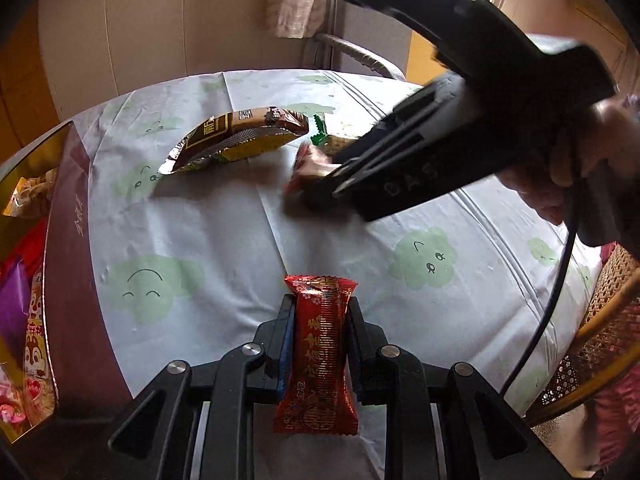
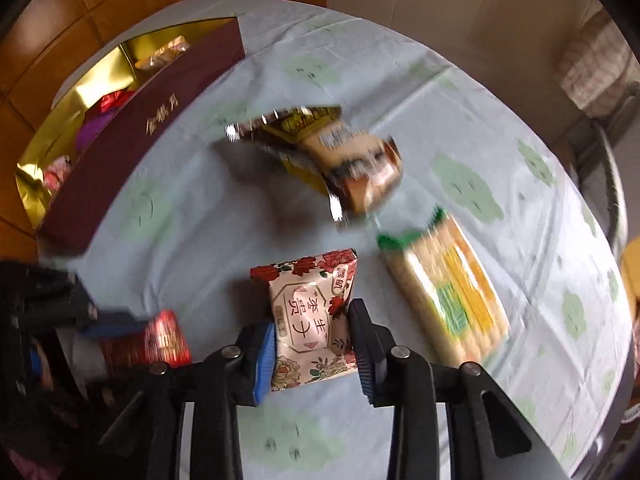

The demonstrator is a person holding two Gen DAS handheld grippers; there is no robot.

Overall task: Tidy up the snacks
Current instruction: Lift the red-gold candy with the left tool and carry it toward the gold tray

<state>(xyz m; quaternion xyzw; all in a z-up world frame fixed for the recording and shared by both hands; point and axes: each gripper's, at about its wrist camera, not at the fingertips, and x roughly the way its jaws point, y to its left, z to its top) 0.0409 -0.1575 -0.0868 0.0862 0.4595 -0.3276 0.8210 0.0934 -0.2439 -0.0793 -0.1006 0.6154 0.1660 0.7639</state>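
Nearest your left wrist view: left tongs (image 1: 322, 312), closed on a red foil snack (image 1: 318, 344) that stands upright between the blue pads at bottom centre.

Nearest your right wrist view: right tongs (image 2: 314, 332), pointing steeply down, jaws on either side of a floral-wrapped snack (image 2: 310, 320) lying on the counter at lower centre; both pads touch its sides. Motion blur softens this view.

Counter (image 1: 224, 224): round, covered in a pale blue cloth printed with green smiling clouds. Room: tan wall panels behind, a wicker chair (image 1: 600, 320) at the right edge of the left view.

Your right hand (image 1: 576, 168) grips its handle at right of the left view, the tool slanting down to the counter at centre.

Remaining items:
- Brown and yellow packet (image 1: 236, 136), upper centre.
- Green-ended cracker pack (image 2: 444, 288), just right of the floral snack.
- Maroon box (image 2: 136, 136) with gold lining, upper left of the right view, holding assorted sweets.
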